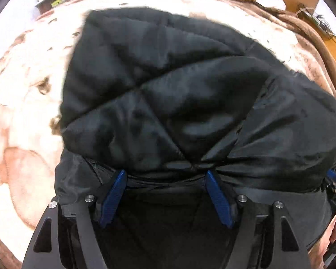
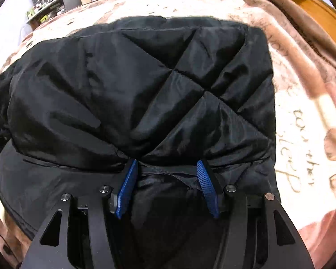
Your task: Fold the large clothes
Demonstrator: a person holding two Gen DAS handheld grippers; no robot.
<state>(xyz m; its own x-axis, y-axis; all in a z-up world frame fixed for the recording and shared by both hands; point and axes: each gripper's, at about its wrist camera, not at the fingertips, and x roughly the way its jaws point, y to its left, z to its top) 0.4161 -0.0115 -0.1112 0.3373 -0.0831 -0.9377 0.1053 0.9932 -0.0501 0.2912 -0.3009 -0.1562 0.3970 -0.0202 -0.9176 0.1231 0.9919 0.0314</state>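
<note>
Left claw (image 1: 166, 172): blue pads spread fairly wide, bunched hem of the black quilted jacket (image 1: 168, 89) pinched between them. Right claw (image 2: 166, 164): pads a little narrower, clamped on the same hem — fabric gathers into creases at both grips. One jacket, lying beyond my claws on one cream-and-brown blanket (image 2: 302, 123). Far back — one cluttered shelf (image 2: 51, 2); items too small to count.

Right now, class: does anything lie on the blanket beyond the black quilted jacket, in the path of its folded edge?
Nothing visible does. Both tongs, left and right, grip the black quilted jacket at its near edge, and the blanket beyond the jacket shows only its own printed pattern.
</note>
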